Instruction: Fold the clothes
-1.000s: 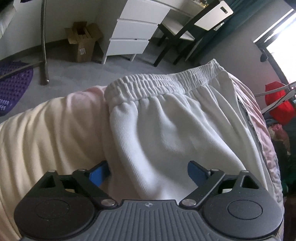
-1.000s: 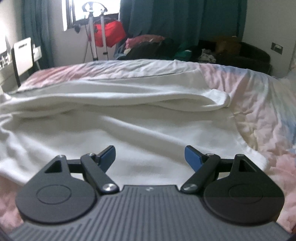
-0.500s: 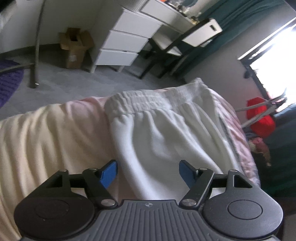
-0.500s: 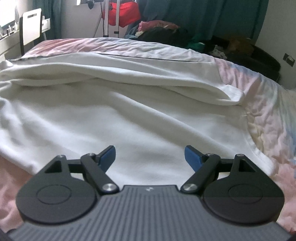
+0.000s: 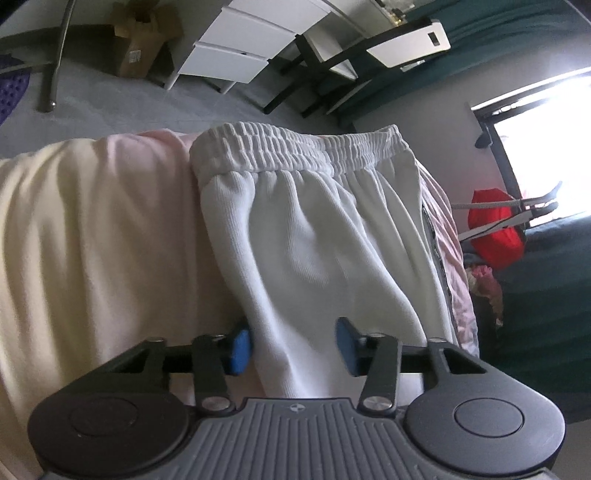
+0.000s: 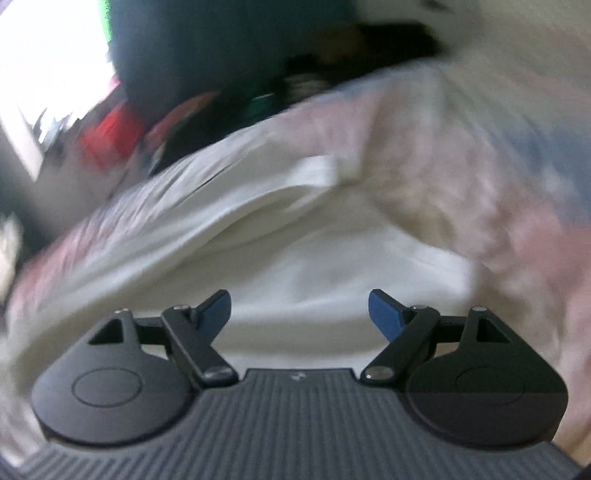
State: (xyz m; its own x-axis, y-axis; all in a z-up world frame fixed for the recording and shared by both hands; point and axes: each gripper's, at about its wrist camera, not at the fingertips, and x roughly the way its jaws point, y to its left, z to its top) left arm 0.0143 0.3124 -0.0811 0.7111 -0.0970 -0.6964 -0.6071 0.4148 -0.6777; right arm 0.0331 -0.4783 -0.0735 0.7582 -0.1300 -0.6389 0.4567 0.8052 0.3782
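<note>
Right wrist view motion-blurred; white trousers cut off below.

Home bedroom: bed, white drawers, chair, curtains.

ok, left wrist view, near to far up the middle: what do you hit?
left gripper, jaws closing with cloth between them → white sweatpants → their elastic waistband → grey carpet → white drawer unit

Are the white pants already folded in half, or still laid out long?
Cannot tell. The left wrist view shows the white pants only near the waistband; the right view is blurred.
</note>
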